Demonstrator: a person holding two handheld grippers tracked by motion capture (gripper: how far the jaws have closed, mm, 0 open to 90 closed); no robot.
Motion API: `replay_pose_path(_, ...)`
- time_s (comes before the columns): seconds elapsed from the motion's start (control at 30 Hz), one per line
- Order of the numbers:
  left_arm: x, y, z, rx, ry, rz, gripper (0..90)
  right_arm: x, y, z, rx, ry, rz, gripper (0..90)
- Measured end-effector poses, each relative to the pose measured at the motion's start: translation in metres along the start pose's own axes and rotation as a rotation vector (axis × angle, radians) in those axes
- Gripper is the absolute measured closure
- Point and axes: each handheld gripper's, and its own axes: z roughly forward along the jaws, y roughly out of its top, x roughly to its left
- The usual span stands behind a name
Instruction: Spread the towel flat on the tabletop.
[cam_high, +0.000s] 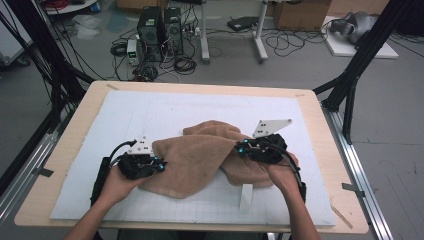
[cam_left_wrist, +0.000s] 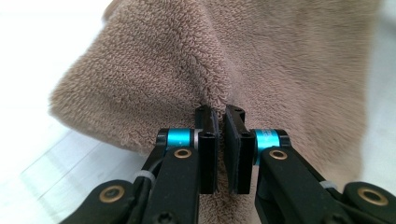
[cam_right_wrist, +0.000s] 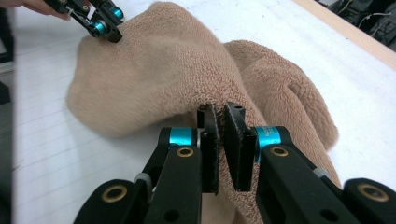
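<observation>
Nearest the camera, two forearms come in over the near edge of the table (cam_high: 320, 115). Each hand holds a black gripper. The left gripper (cam_left_wrist: 221, 122) has its jaws pinched together on a fold of the tan towel (cam_high: 200, 160), with the cloth bunched between the pads. The right gripper (cam_right_wrist: 220, 122) is clamped the same way on another fold of the towel, its pads nearly together with pile caught between them.

The towel lies crumpled in the middle of the table, nearer the near edge than the far one. It sits on a white gridded mat (cam_high: 165, 107) that covers most of the light wooden top. The left gripper grips its left end, the right gripper its right side, where a grey three-cornered plate rides on top of the gripper.

Beyond the far edge is a grey floor with tangled cables (cam_high: 185, 62), two dark computer towers (cam_high: 160, 27), white desk legs and cardboard boxes (cam_high: 300, 14). Black frame struts stand at both sides.
</observation>
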Motion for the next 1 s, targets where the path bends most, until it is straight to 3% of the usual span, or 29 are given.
replay_pose_path(0.1, -0.015, 0.010, -0.007, -0.030, -0.026, 0.031, 84.2, 0.006, 0.004, -0.029, -0.023, -0.007, -0.015, 84.9)
replay_pose_path(0.27, -0.031, 0.026, -0.016, -0.086, -0.081, 0.061, 84.2, 0.008, 0.013, -0.054, -0.020, -0.011, -0.028, 84.9)
replay_pose_path(0.3, -0.033, 0.028, -0.016, -0.091, -0.088, 0.067, 84.2, 0.006, 0.019, -0.063, -0.012, -0.031, -0.037, 84.9)
replay_pose_path(0.4, -0.032, 0.027, -0.011, -0.070, -0.074, 0.077, 84.2, 0.001, 0.023, -0.060, 0.014, -0.038, -0.034, 84.8)
replay_pose_path(0.5, -0.021, 0.019, -0.002, -0.039, -0.032, 0.058, 84.2, -0.013, 0.026, -0.036, 0.033, -0.025, 0.004, 84.7)
replay_pose_path(0.53, -0.016, 0.016, 0.001, -0.022, -0.004, 0.053, 84.2, -0.023, 0.028, -0.012, 0.055, -0.019, 0.025, 84.5)
replay_pose_path(0.57, -0.010, 0.013, 0.003, -0.014, 0.018, 0.038, 84.2, -0.027, 0.029, 0.001, 0.063, -0.015, 0.040, 84.5)
replay_pose_path(0.6, -0.004, 0.009, 0.003, -0.015, 0.032, 0.011, 84.2, -0.027, 0.029, 0.001, 0.063, -0.015, 0.040, 84.5)
replay_pose_path(0.63, 0.003, 0.005, 0.003, -0.010, 0.051, -0.010, 84.3, -0.035, 0.033, 0.027, 0.088, 0.001, 0.045, 84.5)
replay_pose_path(0.67, 0.009, 0.002, 0.003, -0.008, 0.070, -0.033, 84.3, -0.038, 0.034, 0.039, 0.102, 0.008, 0.058, 84.5)
replay_pose_path(0.7, 0.016, -0.002, 0.003, -0.006, 0.081, -0.054, 84.3, -0.038, 0.034, 0.039, 0.102, 0.008, 0.058, 84.5)
replay_pose_path(0.73, 0.021, -0.005, 0.003, -0.004, 0.094, -0.072, 84.3, -0.046, 0.034, 0.063, 0.140, 0.022, 0.082, 84.5)
replay_pose_path(0.9, 0.031, -0.009, 0.013, 0.031, 0.109, -0.083, 84.2, -0.055, 0.030, 0.092, 0.168, 0.029, 0.123, 84.2)
replay_pose_path(1.0, 0.032, -0.009, 0.020, 0.049, 0.098, -0.078, 83.3, -0.058, 0.028, 0.092, 0.149, 0.033, 0.135, 79.4)
